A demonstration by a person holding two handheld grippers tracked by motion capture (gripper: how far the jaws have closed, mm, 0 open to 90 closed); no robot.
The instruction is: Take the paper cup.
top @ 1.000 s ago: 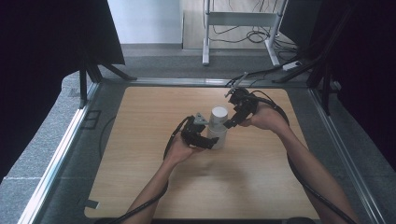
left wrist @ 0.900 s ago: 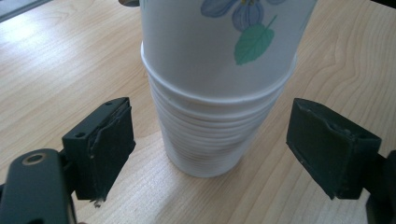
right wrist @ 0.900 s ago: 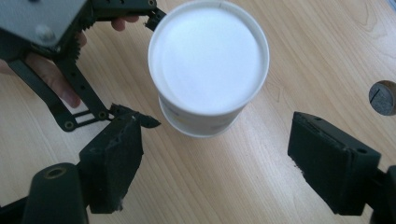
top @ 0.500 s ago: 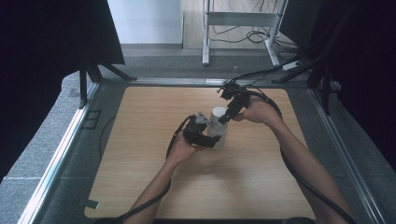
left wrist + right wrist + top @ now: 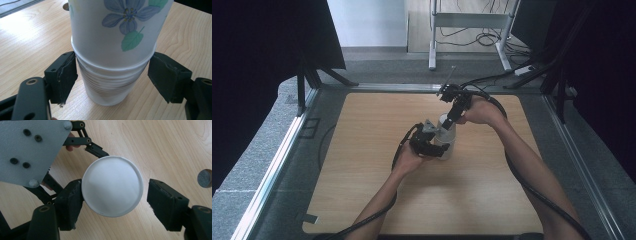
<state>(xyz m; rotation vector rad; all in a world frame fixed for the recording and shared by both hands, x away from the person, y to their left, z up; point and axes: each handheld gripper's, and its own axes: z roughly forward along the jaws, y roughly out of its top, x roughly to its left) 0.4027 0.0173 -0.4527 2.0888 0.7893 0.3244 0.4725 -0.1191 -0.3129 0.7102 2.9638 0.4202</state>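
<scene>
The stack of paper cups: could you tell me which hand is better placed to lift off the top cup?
Right: its tool brackets the upturned top cup from above, while the left tool flanks the lower cups.

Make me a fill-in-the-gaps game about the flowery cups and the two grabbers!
1. The stack of paper cups stands upside down on a table made of ____.
2. The flower printed on the top cup is ____.
3. The right gripper comes at the stack from ____.
4. The left gripper has one jaw on each side of the ____ part of the stack.

Missing words: wood; blue; above; lower
</scene>
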